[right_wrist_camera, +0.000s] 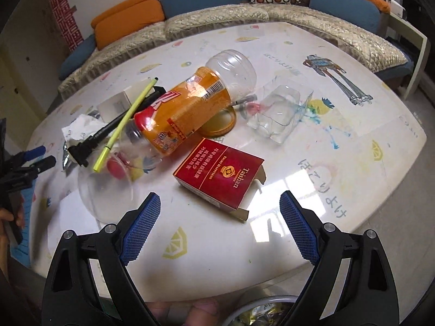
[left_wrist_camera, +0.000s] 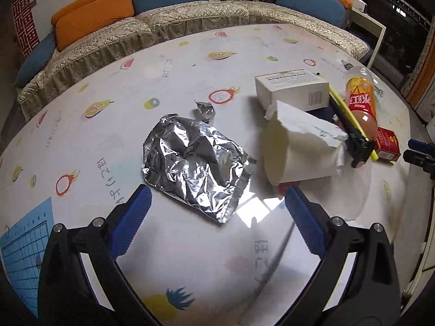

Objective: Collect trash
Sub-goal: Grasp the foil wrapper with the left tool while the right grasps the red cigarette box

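On the fruit-patterned table [left_wrist_camera: 190, 54] the trash lay scattered: a crumpled foil wrapper [left_wrist_camera: 195, 168] sat just ahead of the left tongs [left_wrist_camera: 217, 212], whose jaws stood wide apart and empty. Beside it were torn white paper [left_wrist_camera: 299, 146] and a white box [left_wrist_camera: 293, 89]. A red cigarette pack [right_wrist_camera: 217, 176] lay just ahead of the right tongs [right_wrist_camera: 220, 225], also spread and empty, near an orange-labelled bottle [right_wrist_camera: 190, 103].

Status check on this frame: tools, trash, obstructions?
Left tool and right tool open, empty. Foil wrapper ahead of left, red carton ahead of right. Nothing blocking either.
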